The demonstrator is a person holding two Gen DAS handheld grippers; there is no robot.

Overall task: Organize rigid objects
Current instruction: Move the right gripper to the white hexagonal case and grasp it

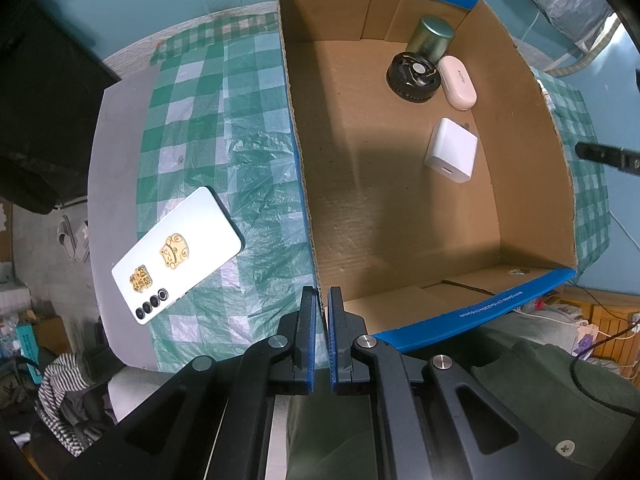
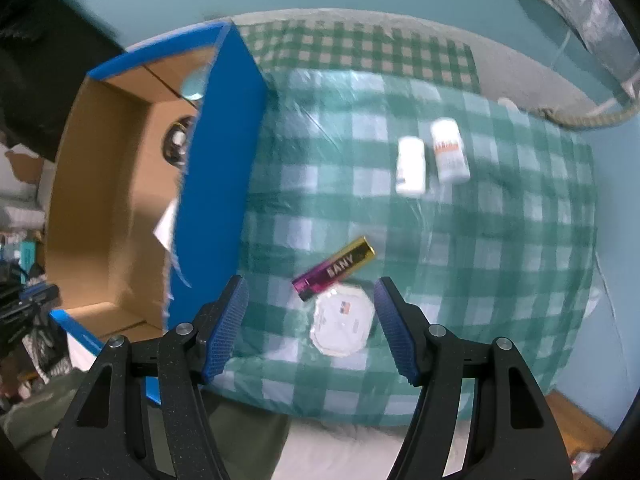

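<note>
While my left gripper (image 1: 320,300) sits clamped on the near corner of the cardboard box (image 1: 520,92), pads pinched together on the blue-faced wall, I'd say I'm mid-run on filling this box and my job there is just to keep it from sliding. Already inside: a green tin (image 1: 431,38), a black round cap-like thing (image 1: 413,77), a pinkish earbud case (image 1: 458,82) and a white charger brick (image 1: 452,150).

My right gripper (image 2: 310,294) is the one doing the fetching. Its jaws stand well apart with nothing pressed between them, and it's looking straight down at the checked tablecloth (image 2: 500,260) just right of the box's blue outer wall. Framed between the pads is a flat white octagon-ish disc (image 2: 344,326) with a little flag mark on it, and touching its upper left edge lies a pink-to-gold tube (image 2: 334,268) printed with letters, lying diagonally. Both look like they're under me but not yet touched.

Next move, as I read it: drop lower, pick one of the two (the tube's long axis runs slantwise to my jaws, so a bit of wrist roll would help), close, then carry it left over the wall. Two white bottles (image 2: 432,158) wait farther off, and a white phone (image 1: 176,254) with gold stickers lies on the far side of the box.
</note>
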